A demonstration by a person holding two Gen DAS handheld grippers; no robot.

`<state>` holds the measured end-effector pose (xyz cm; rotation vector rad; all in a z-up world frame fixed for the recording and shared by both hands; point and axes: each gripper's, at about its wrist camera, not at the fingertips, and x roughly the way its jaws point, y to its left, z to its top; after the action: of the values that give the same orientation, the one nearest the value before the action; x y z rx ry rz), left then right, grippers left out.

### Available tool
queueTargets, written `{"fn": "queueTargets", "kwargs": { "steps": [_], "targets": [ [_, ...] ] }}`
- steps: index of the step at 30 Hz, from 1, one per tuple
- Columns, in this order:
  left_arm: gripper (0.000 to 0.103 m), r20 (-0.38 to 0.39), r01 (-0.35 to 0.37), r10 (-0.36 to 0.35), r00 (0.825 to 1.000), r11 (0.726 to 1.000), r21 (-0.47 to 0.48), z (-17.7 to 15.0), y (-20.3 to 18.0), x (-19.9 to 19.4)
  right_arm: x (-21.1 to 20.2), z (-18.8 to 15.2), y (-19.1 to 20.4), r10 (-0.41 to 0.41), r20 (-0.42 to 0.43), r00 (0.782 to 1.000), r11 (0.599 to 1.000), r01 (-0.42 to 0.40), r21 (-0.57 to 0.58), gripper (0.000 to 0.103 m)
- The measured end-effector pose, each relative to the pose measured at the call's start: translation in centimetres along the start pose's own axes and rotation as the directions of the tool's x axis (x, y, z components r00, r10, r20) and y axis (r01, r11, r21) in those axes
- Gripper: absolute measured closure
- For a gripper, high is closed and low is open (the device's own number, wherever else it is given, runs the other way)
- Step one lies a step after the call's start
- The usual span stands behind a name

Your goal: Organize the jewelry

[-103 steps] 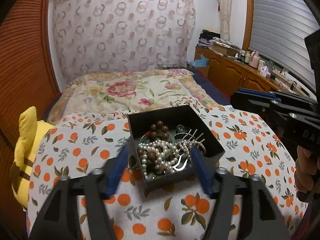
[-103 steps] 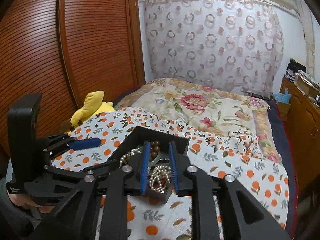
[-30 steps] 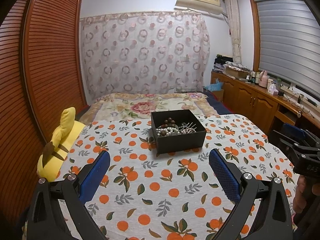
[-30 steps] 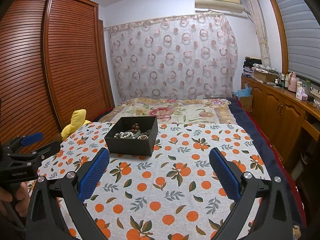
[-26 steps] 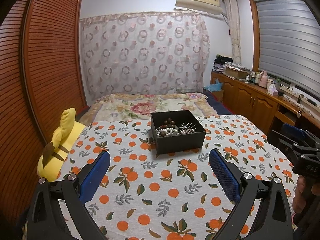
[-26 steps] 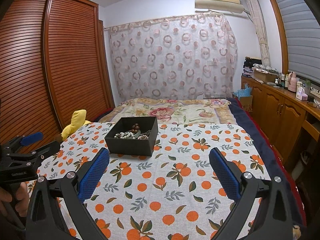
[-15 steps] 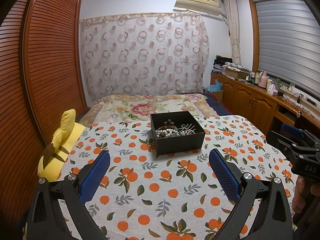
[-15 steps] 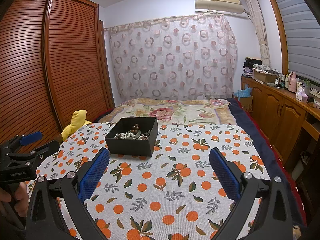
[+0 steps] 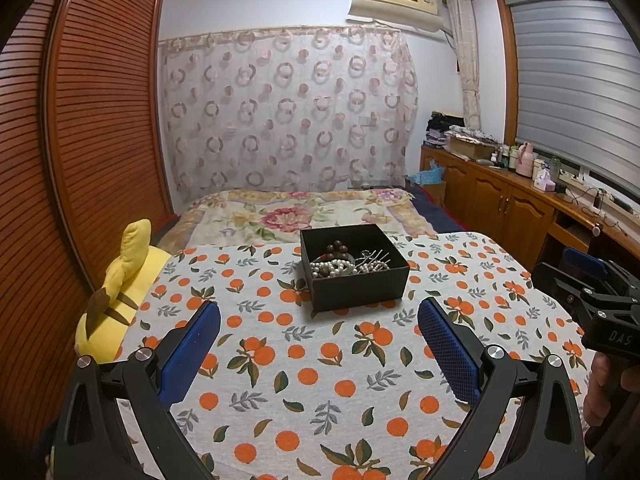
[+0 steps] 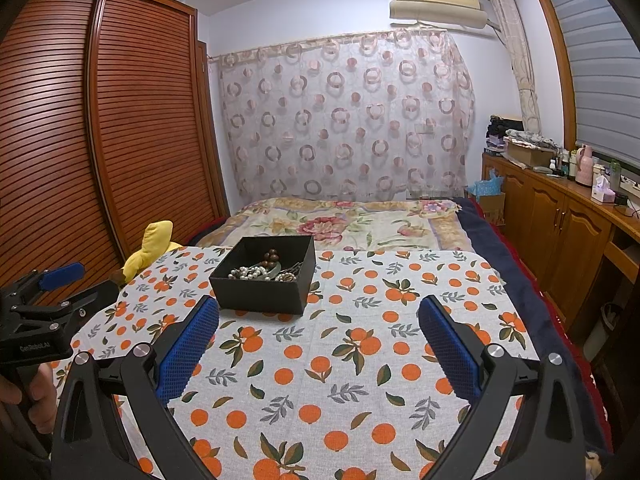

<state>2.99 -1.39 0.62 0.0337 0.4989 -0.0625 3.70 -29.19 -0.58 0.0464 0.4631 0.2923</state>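
A black open box (image 9: pixel 360 288) (image 10: pixel 260 292) stands on the orange-print cloth (image 9: pixel 304 376), toward its far edge. Inside lie pearl strands (image 9: pixel 332 269), dark brown beads (image 9: pixel 337 249) and silvery pieces (image 9: pixel 374 264). My left gripper (image 9: pixel 318 316) is open, held well back from the box with nothing between its blue pads. My right gripper (image 10: pixel 318 312) is open too, empty, with the box ahead and to its left. Each gripper shows at the edge of the other's view, the right gripper (image 9: pixel 592 280) on the right and the left gripper (image 10: pixel 52 284) on the left.
A yellow plush toy (image 9: pixel 116 292) lies at the cloth's left edge by the slatted wooden wardrobe (image 9: pixel 80 160). Beyond the box is a bed with a floral cover (image 9: pixel 296 212). Wooden cabinets (image 10: pixel 560 224) with clutter line the right wall.
Both grippers have pulled back and up from the box and opened wide since 3.4 s ago; over the last second they have hardly moved.
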Motion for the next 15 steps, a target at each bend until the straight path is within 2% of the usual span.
{"fn": "queueTargets", "kwargs": {
  "steps": [15],
  "targets": [
    [0.007,0.001,0.0,0.0,1.0,1.0,-0.001,-0.05,-0.05,0.0,0.0,-0.01,-0.02,0.0,0.0,1.0,1.0,0.0,0.0,0.002]
  ]
}}
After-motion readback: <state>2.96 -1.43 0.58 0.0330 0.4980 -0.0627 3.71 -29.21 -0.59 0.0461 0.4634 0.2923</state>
